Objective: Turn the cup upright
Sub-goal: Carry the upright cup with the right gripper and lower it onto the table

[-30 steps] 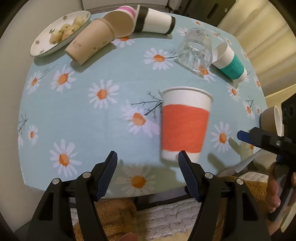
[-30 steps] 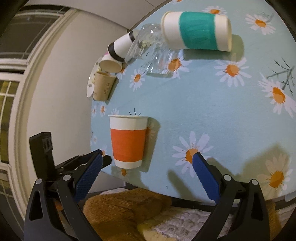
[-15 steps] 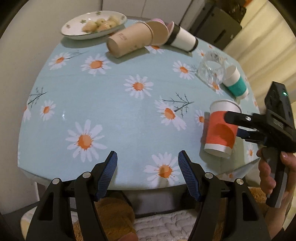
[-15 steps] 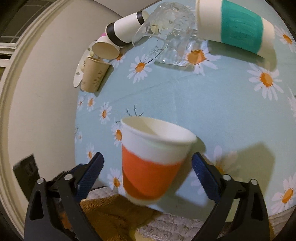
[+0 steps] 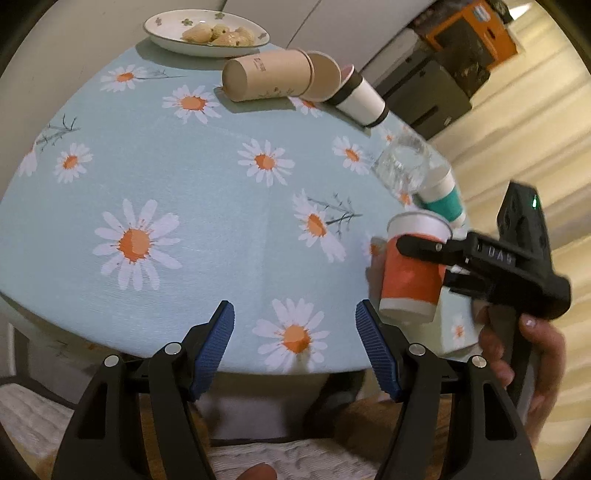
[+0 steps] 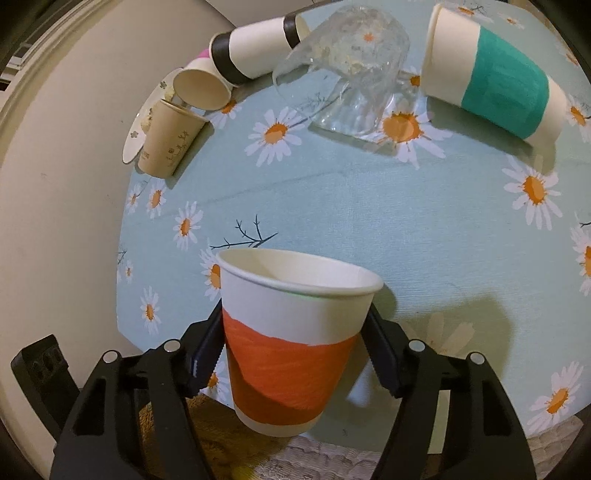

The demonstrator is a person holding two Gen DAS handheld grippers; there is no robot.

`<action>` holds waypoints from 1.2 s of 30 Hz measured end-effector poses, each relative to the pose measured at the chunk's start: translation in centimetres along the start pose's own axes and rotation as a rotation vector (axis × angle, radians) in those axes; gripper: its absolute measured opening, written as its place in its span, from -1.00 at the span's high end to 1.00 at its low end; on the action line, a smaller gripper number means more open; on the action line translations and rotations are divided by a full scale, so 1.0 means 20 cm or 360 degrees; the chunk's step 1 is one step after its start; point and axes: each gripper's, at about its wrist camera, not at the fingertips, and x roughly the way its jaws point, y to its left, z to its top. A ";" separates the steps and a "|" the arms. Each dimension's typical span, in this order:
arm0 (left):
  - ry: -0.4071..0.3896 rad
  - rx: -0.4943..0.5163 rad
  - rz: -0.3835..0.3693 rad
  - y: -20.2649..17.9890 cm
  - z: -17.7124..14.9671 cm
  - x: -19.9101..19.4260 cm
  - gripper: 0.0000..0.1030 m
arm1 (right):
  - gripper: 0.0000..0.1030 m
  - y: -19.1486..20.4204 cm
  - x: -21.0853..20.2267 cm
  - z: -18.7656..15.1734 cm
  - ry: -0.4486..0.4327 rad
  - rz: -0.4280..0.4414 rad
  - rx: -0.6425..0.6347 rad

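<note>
Left wrist view: left gripper (image 5: 293,332) is spread wide with nothing between its blue pads, hanging off the near edge of the table (image 5: 155,173). Orange cup (image 5: 413,266) is at the table's right near edge, mouth up, with the right gripper (image 5: 424,254) clamped around it; one black finger crosses its upper wall. A hand (image 5: 524,354) holds that gripper's handle. Just behind the orange cup lies a teal cup (image 5: 443,199) on its side, then a glass (image 5: 402,166) also tipped. Farther back from the orange cup: a black-banded cup (image 5: 360,99), a pink cup (image 5: 325,75) and a brown cup (image 5: 266,75), all lying down, and a plate (image 5: 168,33) with snacks at the far edge.

Right wrist view: right gripper (image 6: 295,354) is closed onto the orange cup (image 6: 291,339), pads pressed to both side walls. The cup's rim faces up, slightly tilted; its base shows past the table (image 6: 369,206) edge, so cannot tell if it rests on the cloth or is lifted. Beyond the orange cup: glass (image 6: 351,74), teal cup (image 6: 495,74), black-banded cup (image 6: 258,48), pink cup (image 6: 201,88), brown cup (image 6: 168,142), all still on their sides.

Progress, judged: the orange cup looks flipped; left to do is set it flat and release. The other cups are not yet righted.
</note>
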 end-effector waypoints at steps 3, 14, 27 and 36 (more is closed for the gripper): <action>-0.0032 -0.0031 -0.0049 0.01 -0.01 0.00 -0.29 | -0.33 0.00 -0.05 -0.01 -0.0042 -0.0004 -0.0011; -0.0086 -0.0001 -0.0205 0.07 -0.12 -0.04 -0.59 | -0.34 0.09 -0.25 -0.22 -0.0505 -0.0028 -0.0304; -0.0173 -0.0105 -0.0245 0.15 -0.13 -0.12 -0.85 | -0.34 0.20 -0.35 -0.55 -0.1150 -0.0271 -0.0629; -0.0167 -0.0205 -0.0282 0.20 -0.12 -0.11 -0.87 | -0.34 0.18 -0.31 -0.67 -0.1530 -0.0450 -0.0626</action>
